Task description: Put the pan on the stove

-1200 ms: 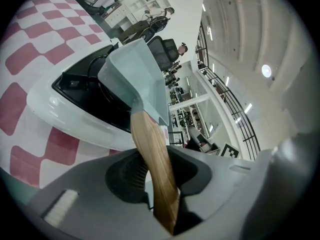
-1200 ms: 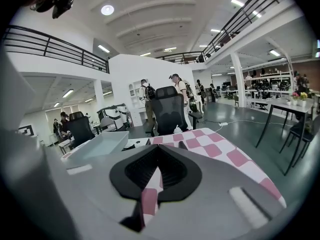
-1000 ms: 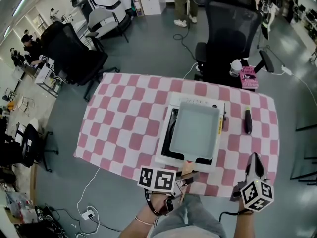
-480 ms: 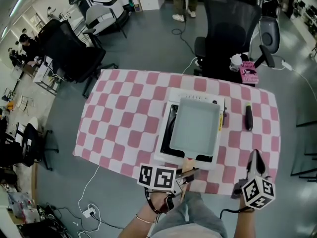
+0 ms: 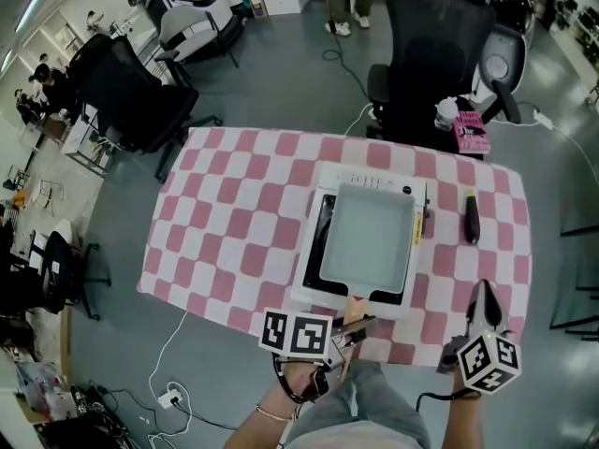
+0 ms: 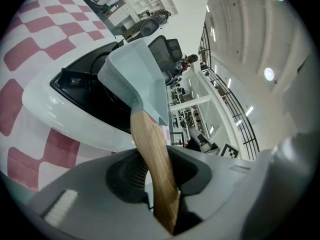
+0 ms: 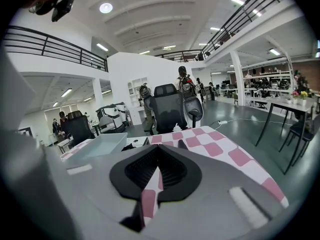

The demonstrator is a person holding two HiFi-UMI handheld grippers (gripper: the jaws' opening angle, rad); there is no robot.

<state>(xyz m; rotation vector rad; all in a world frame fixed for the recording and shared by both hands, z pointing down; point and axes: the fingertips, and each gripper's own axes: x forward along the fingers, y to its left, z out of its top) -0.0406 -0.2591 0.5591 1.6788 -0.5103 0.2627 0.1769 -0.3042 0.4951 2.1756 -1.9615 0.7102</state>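
A square pale grey pan (image 5: 372, 234) sits on the white single-burner stove (image 5: 317, 295) in the middle of the checked table. Its wooden handle (image 5: 356, 309) points toward the near edge. My left gripper (image 5: 354, 329) is shut on that handle; in the left gripper view the handle (image 6: 152, 154) runs from between the jaws up to the pan (image 6: 137, 71) over the stove (image 6: 55, 99). My right gripper (image 5: 484, 299) hovers over the table's near right corner, shut and empty. In its own view the pan (image 7: 97, 145) shows at left.
A black pen-like object (image 5: 471, 219) lies on the table right of the stove. A black office chair (image 5: 435, 36) stands behind the table, with a pink book (image 5: 471, 137) beside it. The red-and-white cloth (image 5: 234, 223) is bare left of the stove. Cables trail on the floor.
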